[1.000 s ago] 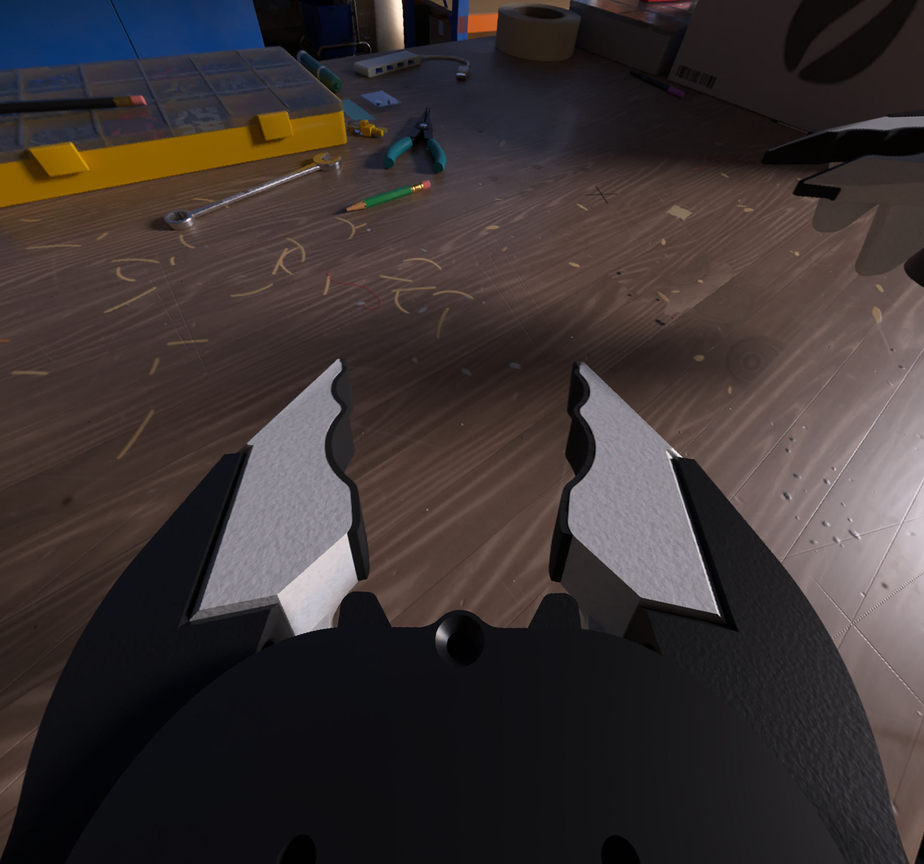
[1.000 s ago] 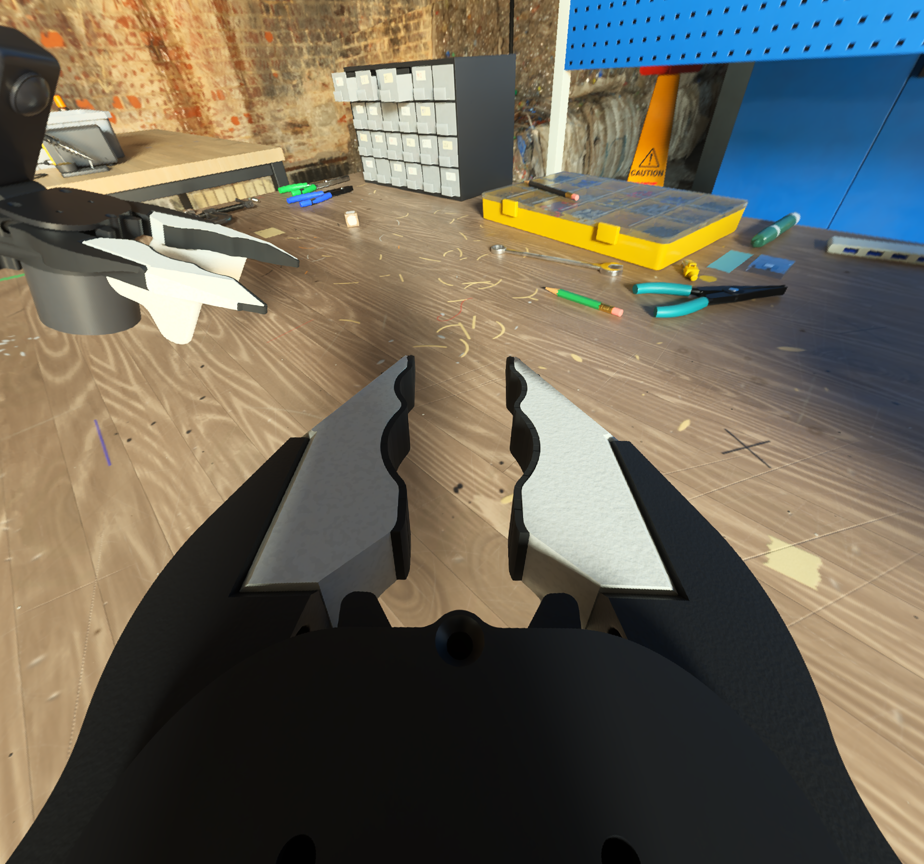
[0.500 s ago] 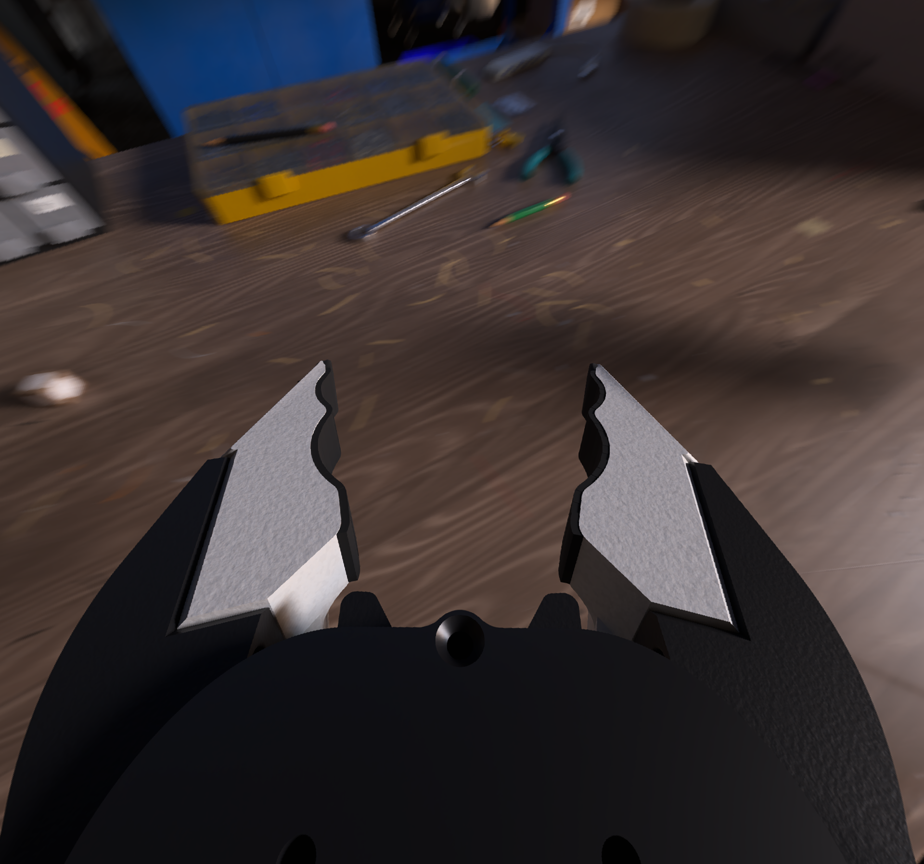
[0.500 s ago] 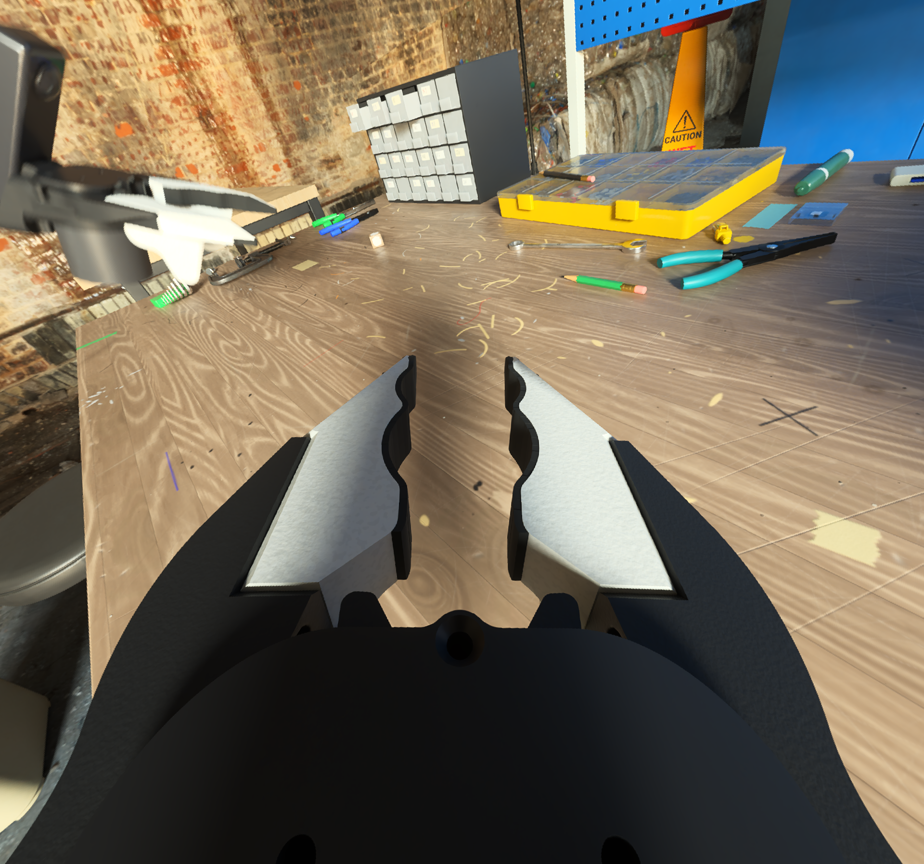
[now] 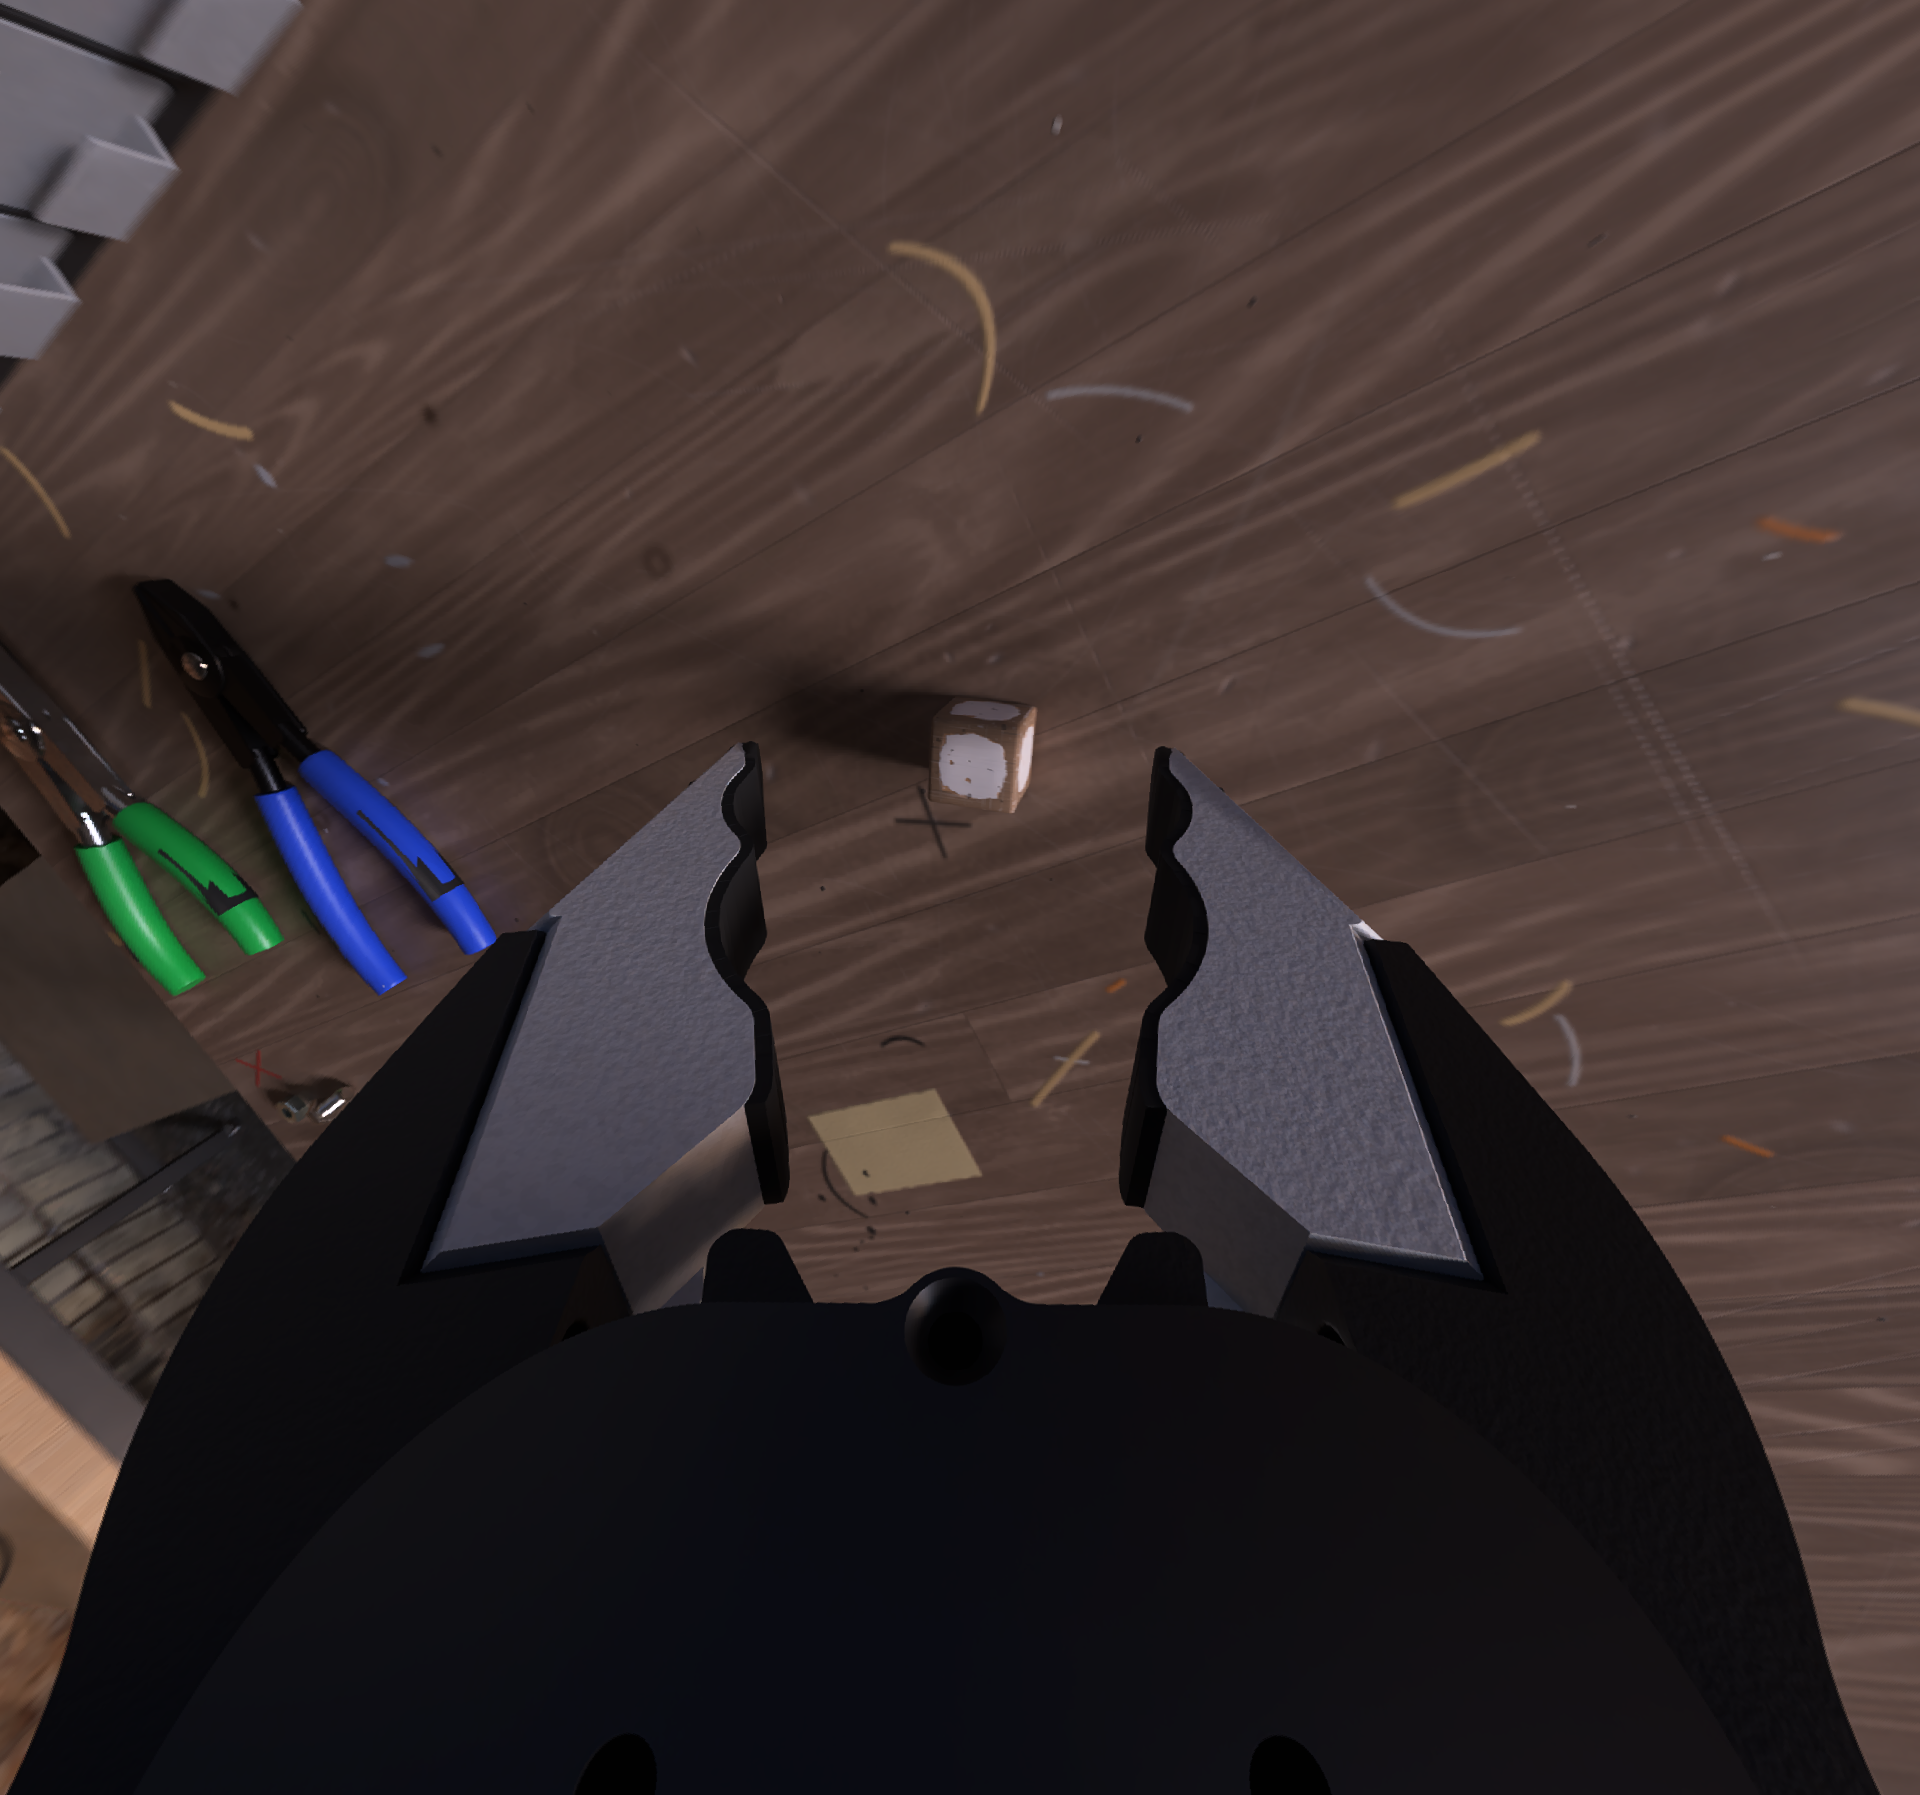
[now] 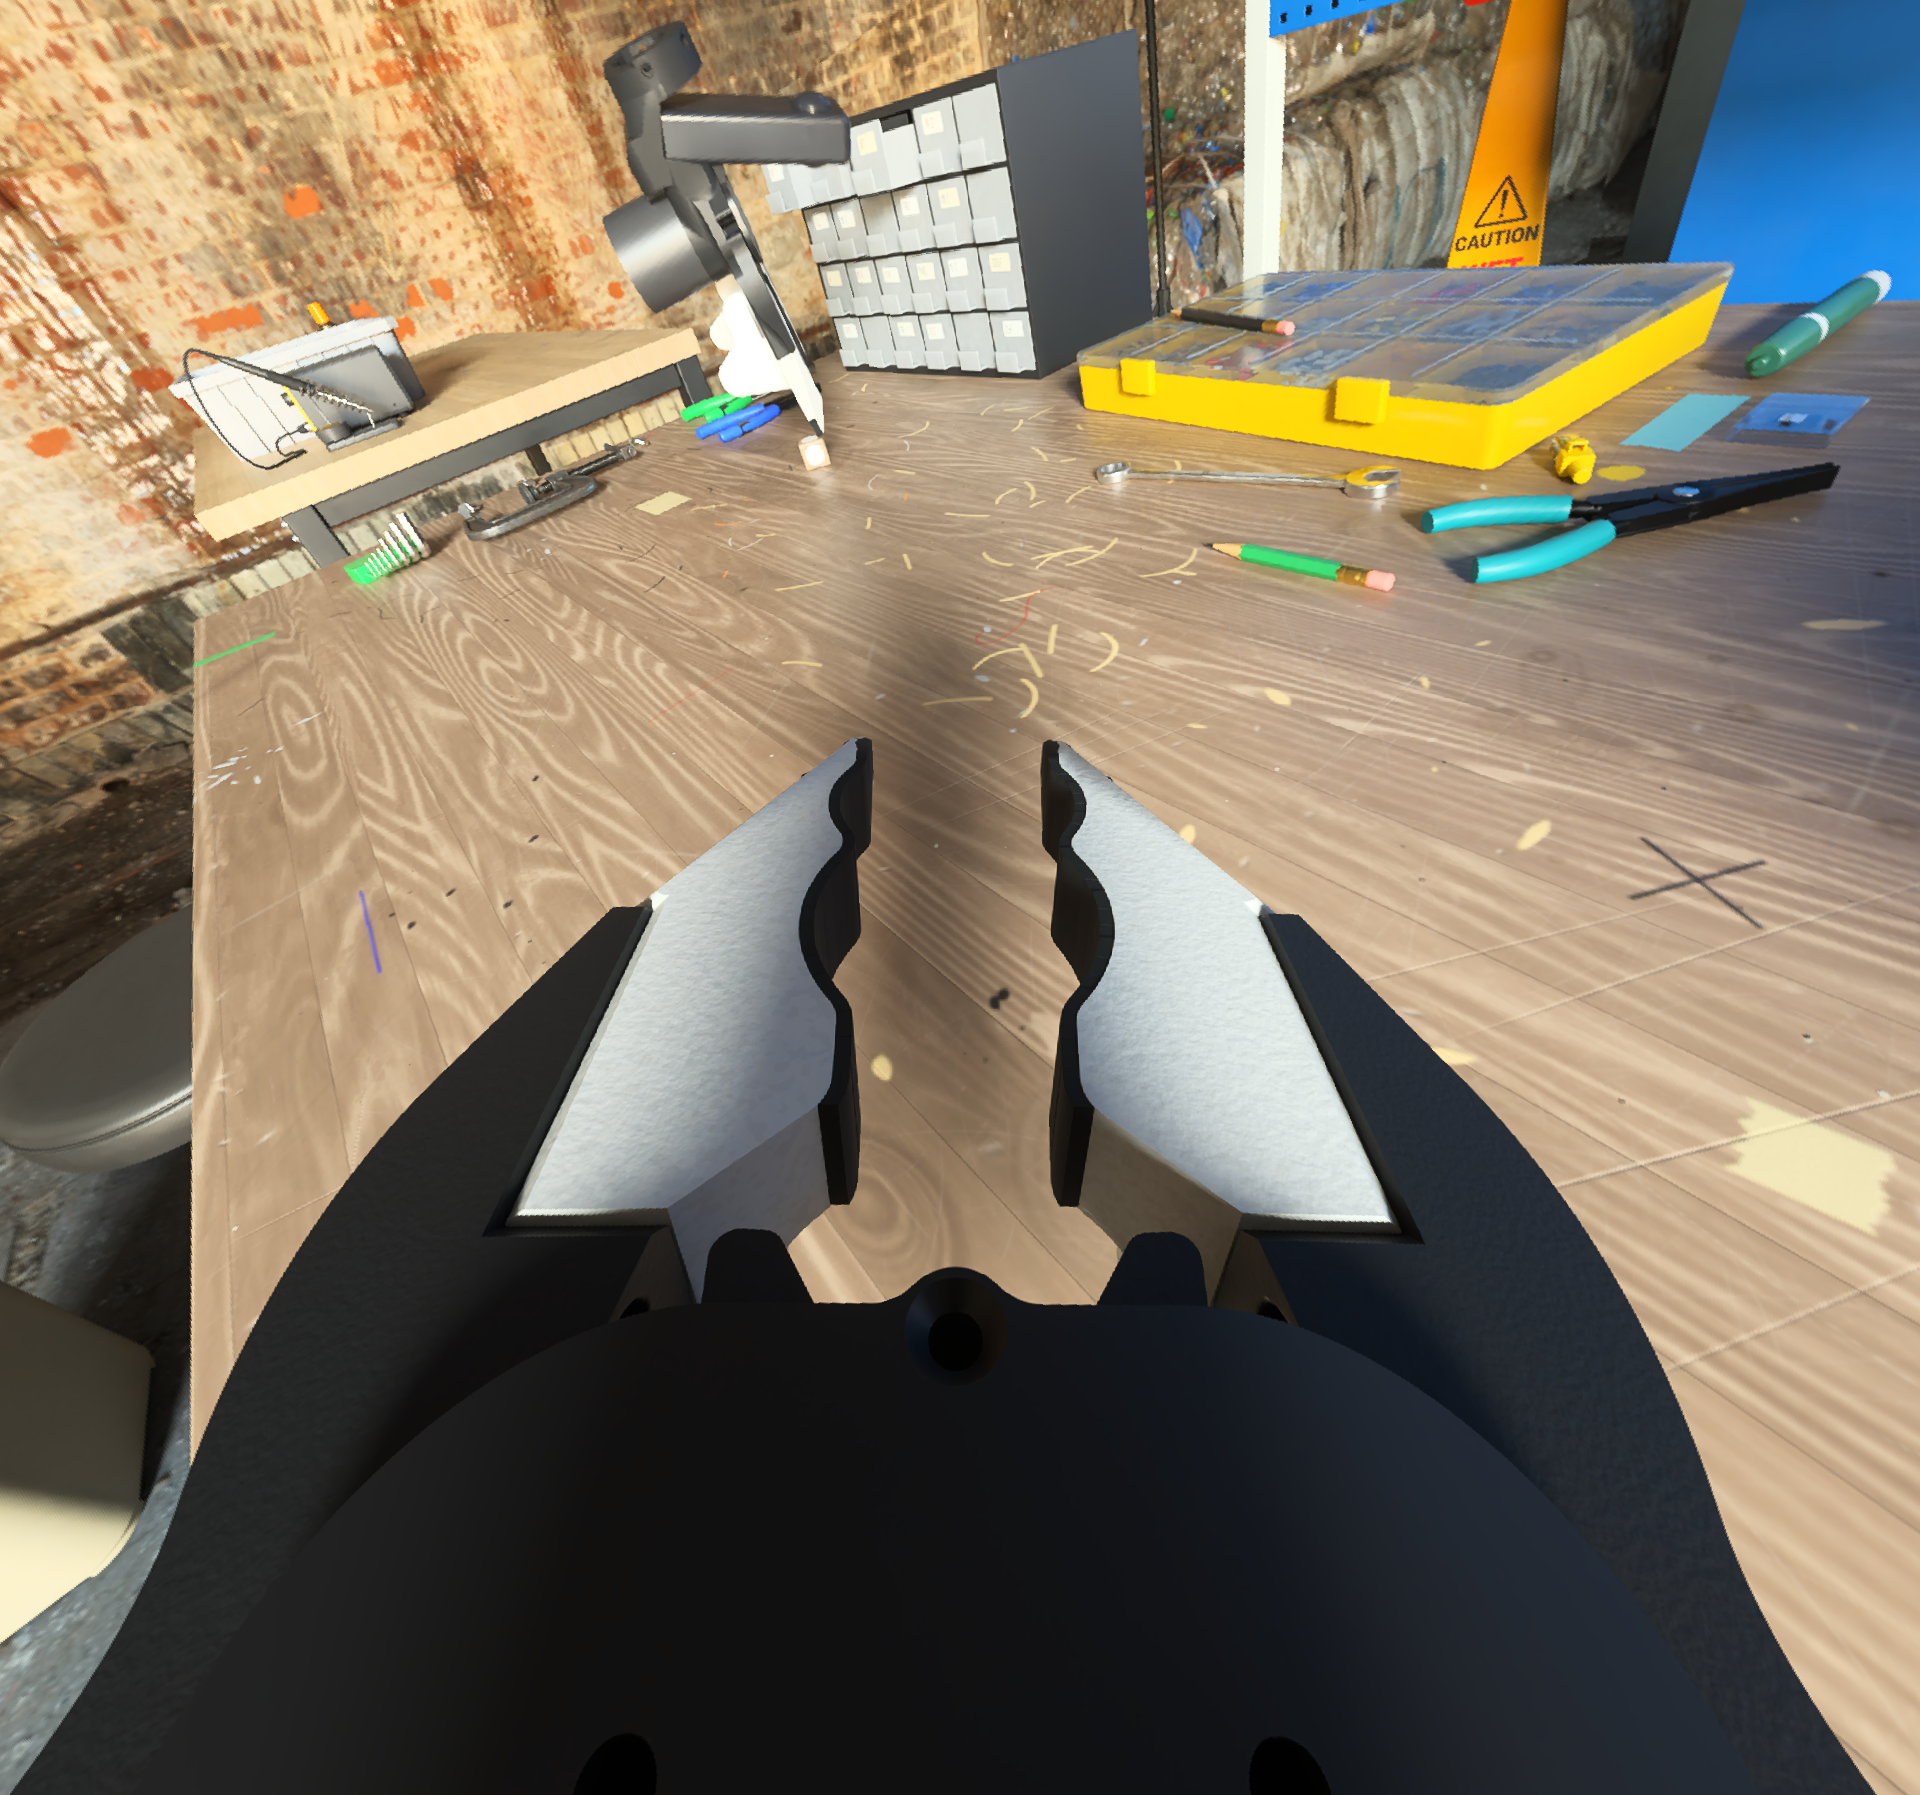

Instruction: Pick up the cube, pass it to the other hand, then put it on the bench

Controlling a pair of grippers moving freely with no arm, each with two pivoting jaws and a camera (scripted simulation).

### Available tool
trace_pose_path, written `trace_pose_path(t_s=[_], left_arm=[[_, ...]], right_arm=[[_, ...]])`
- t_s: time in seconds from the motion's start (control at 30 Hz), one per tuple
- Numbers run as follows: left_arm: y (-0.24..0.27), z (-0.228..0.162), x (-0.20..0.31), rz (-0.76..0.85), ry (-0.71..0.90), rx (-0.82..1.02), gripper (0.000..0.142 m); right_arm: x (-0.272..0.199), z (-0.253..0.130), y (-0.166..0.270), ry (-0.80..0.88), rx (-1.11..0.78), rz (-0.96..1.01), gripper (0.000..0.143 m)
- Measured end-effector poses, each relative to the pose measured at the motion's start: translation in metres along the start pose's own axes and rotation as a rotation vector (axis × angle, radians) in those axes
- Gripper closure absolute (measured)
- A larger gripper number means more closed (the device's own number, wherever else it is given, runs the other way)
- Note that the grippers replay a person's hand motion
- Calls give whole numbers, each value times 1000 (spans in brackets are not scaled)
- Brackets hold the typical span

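The cube (image 5: 983, 753) is a small tan wooden block with white faces, resting on the dark wood tabletop. My left gripper (image 5: 951, 769) is open and empty, pointing down, with the cube just beyond its tips, nearer the right finger and apart from both. In the right wrist view the cube (image 6: 814, 453) is far off, with the left gripper (image 6: 810, 410) tilted down right above it. My right gripper (image 6: 956, 758) is open and empty over the middle of the table. A low light-wood bench (image 6: 468, 400) stands past the table's far left edge.
Blue pliers (image 5: 343, 872) and green pliers (image 5: 156, 883) lie left of the cube. A grey drawer cabinet (image 6: 966, 239), a yellow parts case (image 6: 1403, 374), a wrench (image 6: 1247, 478), a green pencil (image 6: 1304, 566) and teal pliers (image 6: 1600, 519) lie farther right. A clamp (image 6: 530, 504) lies near the bench.
My left gripper has swung left across the table and tipped downward, coming over the cube. My right gripper has stayed about in place, turning slightly. Both stay open.
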State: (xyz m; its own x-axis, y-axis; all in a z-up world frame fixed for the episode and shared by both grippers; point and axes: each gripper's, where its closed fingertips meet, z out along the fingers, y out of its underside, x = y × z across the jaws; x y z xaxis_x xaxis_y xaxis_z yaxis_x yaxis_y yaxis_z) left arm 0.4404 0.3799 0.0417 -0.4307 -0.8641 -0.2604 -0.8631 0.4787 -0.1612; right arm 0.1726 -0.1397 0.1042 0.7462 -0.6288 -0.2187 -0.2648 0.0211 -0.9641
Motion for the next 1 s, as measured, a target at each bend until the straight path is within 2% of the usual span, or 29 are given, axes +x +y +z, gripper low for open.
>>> trace_pose_path(t_s=[0.13,0.17,0.23,0.27,0.33,0.4,0.5,0.67,0.77,0.9,1.0], left_arm=[[13,20,-1,49,-1,-146,65],[17,23,-1,53,0,-177,70],[20,27,-1,46,10,-191,101],[20,27,1,42,24,-188,108],[21,24,5,38,68,-167,117],[21,16,12,27,120,-110,120],[16,-16,25,29,143,77,120],[16,-107,81,32,170,609,120],[37,-156,113,-21,95,916,120],[86,-169,135,-229,-79,1038,120],[111,-160,147,-313,-117,1069,120]], right_arm=[[4,-4,3,-1,-4,33,111],[5,-4,3,-2,-6,40,111],[7,-6,4,5,-7,42,111],[8,-6,4,9,-9,42,112],[8,-6,4,8,-11,45,112],[6,-6,3,5,-8,41,113],[3,-6,2,9,-8,23,112],[2,-8,-2,11,3,15,97],[6,-10,-2,19,4,14,94],[18,-13,-1,50,11,22,95],[27,-14,-4,52,29,72,95]])
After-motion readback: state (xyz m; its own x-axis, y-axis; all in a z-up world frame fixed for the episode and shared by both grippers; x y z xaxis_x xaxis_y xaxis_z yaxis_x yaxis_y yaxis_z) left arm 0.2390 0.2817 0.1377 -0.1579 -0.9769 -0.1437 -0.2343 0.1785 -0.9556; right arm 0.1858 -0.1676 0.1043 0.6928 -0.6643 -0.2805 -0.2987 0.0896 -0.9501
